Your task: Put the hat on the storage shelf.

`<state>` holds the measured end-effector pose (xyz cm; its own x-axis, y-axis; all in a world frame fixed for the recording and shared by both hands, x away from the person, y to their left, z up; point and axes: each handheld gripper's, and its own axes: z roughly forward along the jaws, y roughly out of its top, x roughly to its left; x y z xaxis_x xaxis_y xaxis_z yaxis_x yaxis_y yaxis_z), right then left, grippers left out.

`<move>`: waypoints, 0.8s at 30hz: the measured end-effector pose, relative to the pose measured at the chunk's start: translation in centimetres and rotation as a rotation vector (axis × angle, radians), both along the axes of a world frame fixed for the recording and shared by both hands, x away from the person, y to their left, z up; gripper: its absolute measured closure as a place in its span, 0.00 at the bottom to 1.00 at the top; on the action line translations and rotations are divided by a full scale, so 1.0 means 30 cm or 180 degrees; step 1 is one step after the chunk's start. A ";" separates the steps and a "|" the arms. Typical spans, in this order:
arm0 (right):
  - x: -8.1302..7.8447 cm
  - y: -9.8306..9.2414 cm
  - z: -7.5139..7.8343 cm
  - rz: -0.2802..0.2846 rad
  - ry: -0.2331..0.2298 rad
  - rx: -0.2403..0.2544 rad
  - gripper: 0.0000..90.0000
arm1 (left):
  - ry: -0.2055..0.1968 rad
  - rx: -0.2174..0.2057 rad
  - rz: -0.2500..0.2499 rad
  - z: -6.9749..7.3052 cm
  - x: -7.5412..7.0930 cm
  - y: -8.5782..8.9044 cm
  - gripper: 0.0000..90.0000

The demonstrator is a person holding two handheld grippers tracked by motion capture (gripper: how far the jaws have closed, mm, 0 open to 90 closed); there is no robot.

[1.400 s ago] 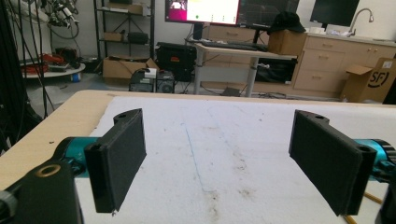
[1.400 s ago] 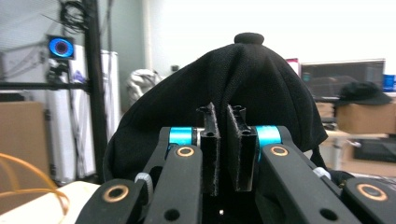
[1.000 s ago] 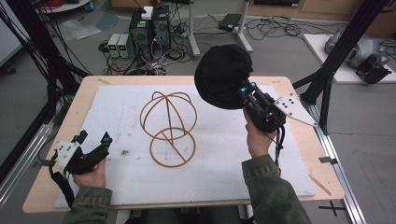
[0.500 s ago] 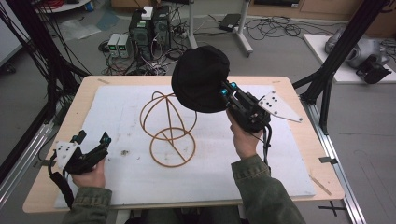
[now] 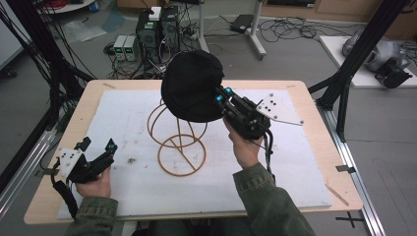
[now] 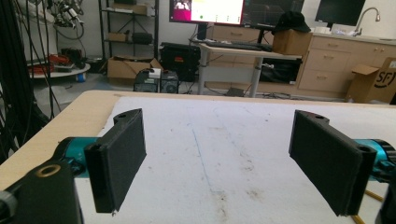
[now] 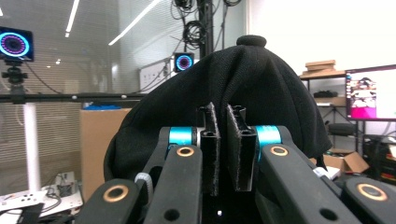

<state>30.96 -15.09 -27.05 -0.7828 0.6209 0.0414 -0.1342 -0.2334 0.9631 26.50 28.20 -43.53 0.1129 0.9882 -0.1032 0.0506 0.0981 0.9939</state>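
We have the round black fabric cap [image 5: 192, 86], with its small button on top, held in the air just above the upper loops of the tan wire stand [image 5: 179, 137] made of crossed hoops on a ring base, and we judge it is carried high and roughly level so that its open underside can drop over the frame. Our right gripper [image 5: 221, 98] is clenched on the cap's rim at the side nearest us; in the right gripper view the two black pads [image 7: 210, 149] stand almost together with dark cloth bulging over them, a thin pinch that keeps the crown free. The cap hides the top of the stand from above, so we cannot tell whether cloth touches wire. Our left gripper [image 5: 96, 160] rests low at the near left of the white mat [image 5: 305, 162], well apart from the stand, its jaws spread wide with nothing between them, as the left gripper view shows over bare, smudged mat. The wooden table [image 5: 88, 103] edge frames the mat; beyond it lie cables and computer boxes [image 5: 157, 27] on the floor, none in the way.
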 end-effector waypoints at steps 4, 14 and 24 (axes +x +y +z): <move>-0.001 0.026 0.004 0.0120 0.0004 -0.0024 0.95 | 0.0004 -0.0026 0.0002 0.000 -0.002 0.003 0.21; 0.014 0.082 0.002 0.0427 0.0110 -0.0247 0.95 | 0.0008 -0.0075 -0.0003 -0.001 -0.002 0.011 0.21; 0.020 0.114 -0.013 0.0532 0.0242 -0.0502 0.95 | 0.0023 -0.0095 -0.0016 -0.001 0.000 0.014 0.21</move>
<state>31.56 -11.67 -27.44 -0.8735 0.4864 0.0169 -0.0321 -0.0921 0.9952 26.49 28.62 -43.57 0.1170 0.9841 -0.1336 0.0584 0.1275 0.9901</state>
